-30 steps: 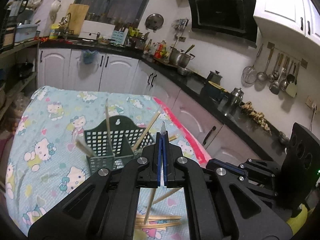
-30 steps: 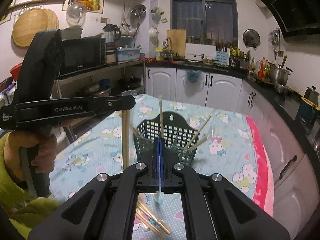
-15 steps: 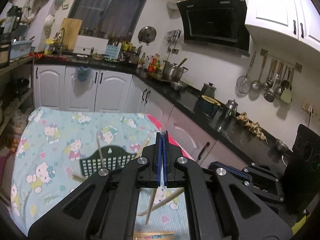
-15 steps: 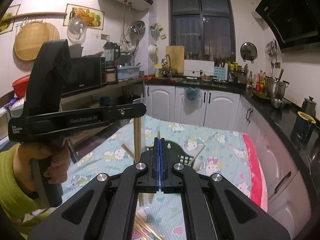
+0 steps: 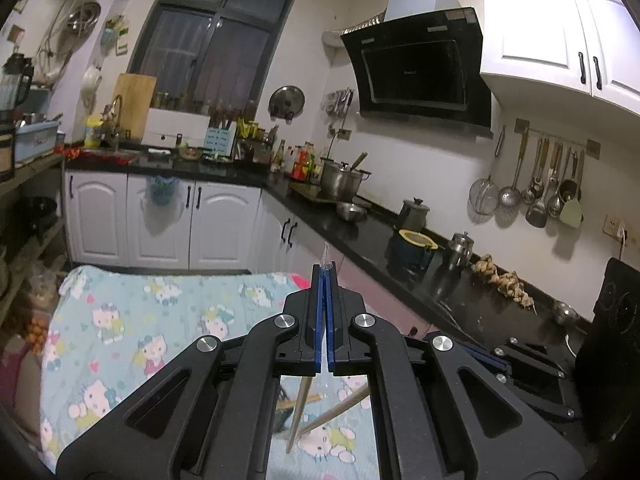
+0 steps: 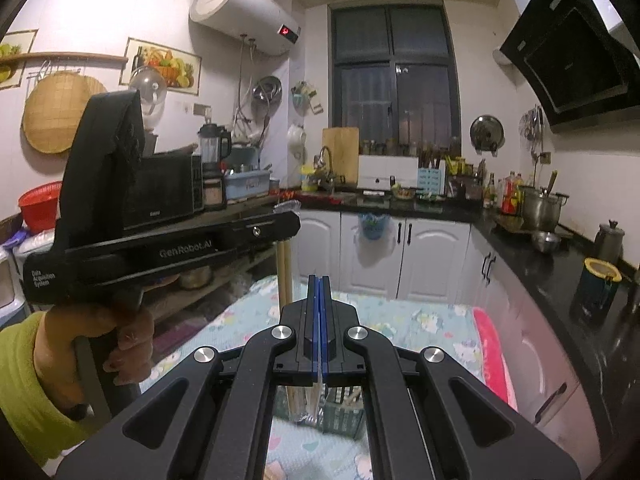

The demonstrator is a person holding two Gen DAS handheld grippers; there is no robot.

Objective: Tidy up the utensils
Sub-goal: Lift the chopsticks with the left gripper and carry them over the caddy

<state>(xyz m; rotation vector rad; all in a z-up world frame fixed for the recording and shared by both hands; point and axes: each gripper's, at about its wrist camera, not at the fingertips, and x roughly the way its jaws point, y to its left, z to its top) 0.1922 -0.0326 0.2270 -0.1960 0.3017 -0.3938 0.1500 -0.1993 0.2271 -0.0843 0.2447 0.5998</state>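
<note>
A: So, what are the two grippers holding?

B: Left gripper (image 5: 324,280): its blue pads are pressed together on a thin clear plastic utensil (image 5: 326,256) whose pointed tip sticks out just past the fingertips. In the right wrist view, wooden chopsticks (image 6: 285,272) hang straight down below that gripper's jaws. Right gripper (image 6: 319,292): its jaws are also closed tight, with a pale clear sliver showing at their base; I cannot tell what it is.

A: Where is the utensil holder?

B: A green mesh basket (image 6: 344,414) sits below and behind the right jaws, glimpsed through the gripper frame, with sticks standing in it. Below the left jaws, more chopsticks (image 5: 332,410) slant over the cartoon-cat tablecloth (image 5: 120,320).

A: And ahead of the jaws?

B: White kitchen cabinets (image 6: 400,256) under a dark counter.
</note>
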